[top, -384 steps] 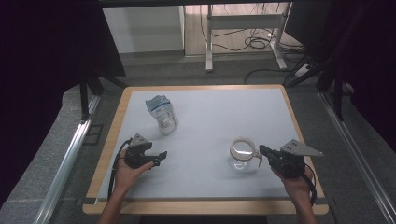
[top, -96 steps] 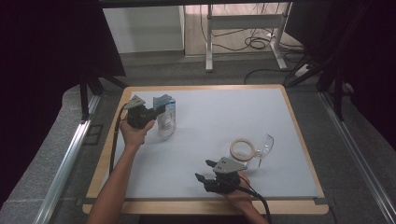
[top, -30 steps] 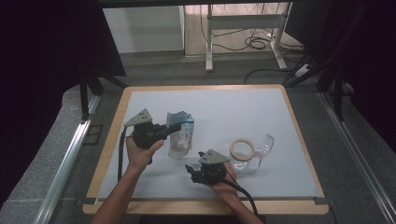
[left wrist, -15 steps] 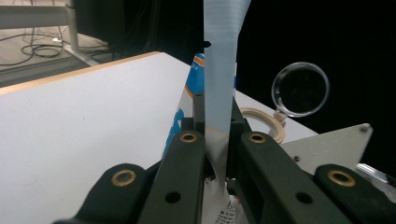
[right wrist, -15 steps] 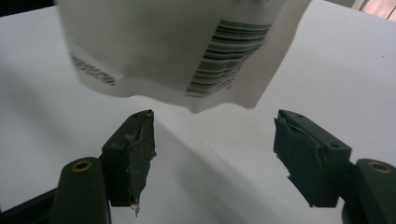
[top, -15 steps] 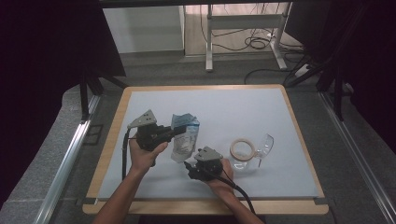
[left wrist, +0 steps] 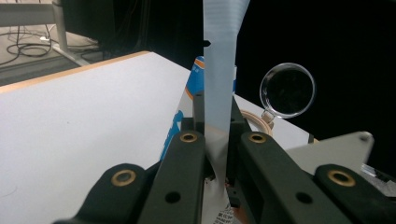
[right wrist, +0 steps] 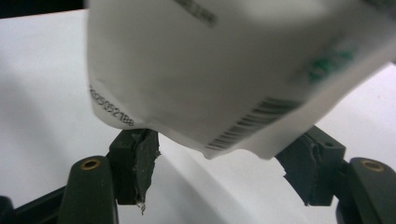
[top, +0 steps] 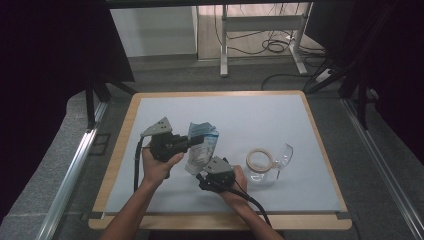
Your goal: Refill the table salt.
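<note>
Pouch [top: 202, 147] carried nearer centre, left tongs [top: 196, 140] pinching it, right tongs [top: 203, 176] spread beneath.

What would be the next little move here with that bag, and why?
Probably closing the right gripper on the pouch's bottom edge. The left gripper already pinches the top strip of the pouch and holds it off the table, while the right gripper's jaws stand open on either side of the lower corner, not yet gripping. That would give both ends a hold.

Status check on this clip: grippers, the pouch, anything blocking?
Left gripper shut on pouch top edge, pouch lifted. Right gripper open, jaws either side of pouch bottom corner. Glass jar lies beside, apart; nothing blocking.
</note>
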`<state>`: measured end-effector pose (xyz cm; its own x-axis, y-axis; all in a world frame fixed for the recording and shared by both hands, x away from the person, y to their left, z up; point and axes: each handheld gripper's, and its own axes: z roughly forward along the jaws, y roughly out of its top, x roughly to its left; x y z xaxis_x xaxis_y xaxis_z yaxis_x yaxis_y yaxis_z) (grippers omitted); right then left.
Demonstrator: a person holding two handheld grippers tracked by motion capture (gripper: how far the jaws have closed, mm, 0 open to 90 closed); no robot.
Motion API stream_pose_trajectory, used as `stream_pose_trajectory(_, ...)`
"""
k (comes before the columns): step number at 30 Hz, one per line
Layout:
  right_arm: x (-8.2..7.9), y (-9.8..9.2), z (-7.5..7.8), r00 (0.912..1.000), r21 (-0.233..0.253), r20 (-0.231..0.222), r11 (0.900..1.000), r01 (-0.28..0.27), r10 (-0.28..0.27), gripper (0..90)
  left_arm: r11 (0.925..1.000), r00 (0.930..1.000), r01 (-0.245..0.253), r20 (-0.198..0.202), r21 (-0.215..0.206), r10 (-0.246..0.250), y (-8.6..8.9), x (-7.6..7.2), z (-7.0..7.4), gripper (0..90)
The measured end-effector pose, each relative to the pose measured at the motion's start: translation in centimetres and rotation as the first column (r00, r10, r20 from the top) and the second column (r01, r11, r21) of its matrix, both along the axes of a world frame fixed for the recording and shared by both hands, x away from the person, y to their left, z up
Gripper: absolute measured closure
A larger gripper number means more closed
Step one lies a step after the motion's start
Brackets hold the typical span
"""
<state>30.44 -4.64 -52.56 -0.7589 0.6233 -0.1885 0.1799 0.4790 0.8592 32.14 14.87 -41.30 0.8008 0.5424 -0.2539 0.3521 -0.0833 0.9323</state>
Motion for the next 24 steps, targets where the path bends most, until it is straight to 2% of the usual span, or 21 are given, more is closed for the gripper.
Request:
stream_pose_trajectory(11, -0.4, -0.3, -0.1, 0.9990, 0.007, 0.026, 0.999, -0.036, 0.036, 37.3, 0.9996, 0.9994, 0.026, -0.022, 0.009, -0.026, -1.2, 0.5, 0.0, 90.0)
stream_pose_trajectory(24, -0.4, -0.5, -0.4, 0.9994, 0.014, 0.007, 0.999, -0.034, 0.034, 37.1, 0.9988, 0.9996, 0.024, -0.013, 0.042, -0.023, -1.9, 0.4, -0.1, 90.0)
